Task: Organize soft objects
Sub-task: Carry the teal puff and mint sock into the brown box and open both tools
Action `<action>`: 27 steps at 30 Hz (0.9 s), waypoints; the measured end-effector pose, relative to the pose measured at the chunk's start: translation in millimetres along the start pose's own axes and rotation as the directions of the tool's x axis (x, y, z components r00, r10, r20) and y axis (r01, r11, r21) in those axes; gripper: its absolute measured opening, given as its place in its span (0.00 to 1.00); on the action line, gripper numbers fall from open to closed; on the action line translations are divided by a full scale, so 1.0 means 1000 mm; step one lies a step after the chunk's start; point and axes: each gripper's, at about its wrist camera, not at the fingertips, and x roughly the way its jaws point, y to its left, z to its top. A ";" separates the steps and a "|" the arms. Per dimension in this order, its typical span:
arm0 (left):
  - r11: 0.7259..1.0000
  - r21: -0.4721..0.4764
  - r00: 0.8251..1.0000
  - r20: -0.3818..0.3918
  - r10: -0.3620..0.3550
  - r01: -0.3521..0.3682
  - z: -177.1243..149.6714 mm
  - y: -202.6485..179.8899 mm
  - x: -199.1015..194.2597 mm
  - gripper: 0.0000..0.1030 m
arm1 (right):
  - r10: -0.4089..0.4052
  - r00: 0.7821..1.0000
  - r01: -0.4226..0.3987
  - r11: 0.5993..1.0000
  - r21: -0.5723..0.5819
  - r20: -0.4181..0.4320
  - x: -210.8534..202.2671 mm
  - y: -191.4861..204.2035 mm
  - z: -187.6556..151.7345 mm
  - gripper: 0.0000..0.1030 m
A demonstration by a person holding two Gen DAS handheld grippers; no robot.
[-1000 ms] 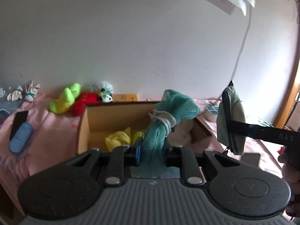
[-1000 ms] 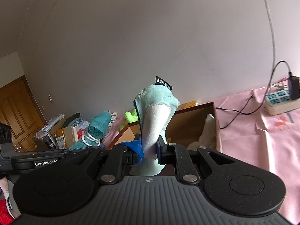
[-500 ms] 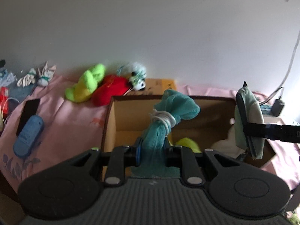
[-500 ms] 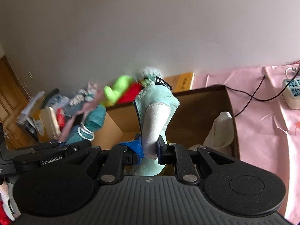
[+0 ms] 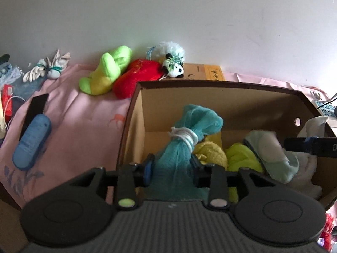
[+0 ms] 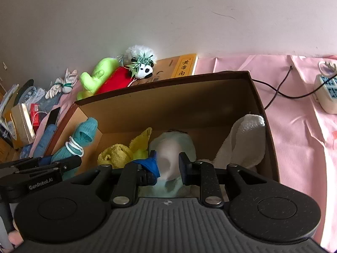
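My left gripper is shut on a teal cloth bundle tied with white cord, held over the open cardboard box. The bundle also shows in the right wrist view. My right gripper has its jaws spread wider around a pale mint sock, which sags low in the box; the sock also shows in the left wrist view. Whether the pads still touch it I cannot tell. Yellow cloths and a white towel lie inside the box.
Behind the box lie a green plush, a red plush, a panda plush and a yellow book. White gloves, a blue case and a black phone lie left. A power strip sits right.
Both grippers tipped down over the box. The right jaws spread apart and the mint sock dropped from upright into the box. The left gripper still holds the teal bundle.
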 end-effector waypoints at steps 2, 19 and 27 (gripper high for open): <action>1.000 0.005 1.000 0.012 0.006 -0.006 -0.001 0.000 -0.003 0.53 | 0.011 1.000 -0.012 1.000 0.013 0.004 -0.004 -0.002 0.001 0.05; 0.998 0.041 0.991 0.129 0.034 -0.040 -0.007 -0.016 -0.088 0.60 | 0.046 0.997 -0.046 0.999 -0.005 0.057 -0.062 0.018 -0.019 0.06; 0.996 0.066 0.988 0.147 0.042 -0.052 -0.022 -0.029 -0.125 0.61 | 0.041 0.996 -0.039 0.999 -0.033 0.078 -0.091 0.028 -0.041 0.07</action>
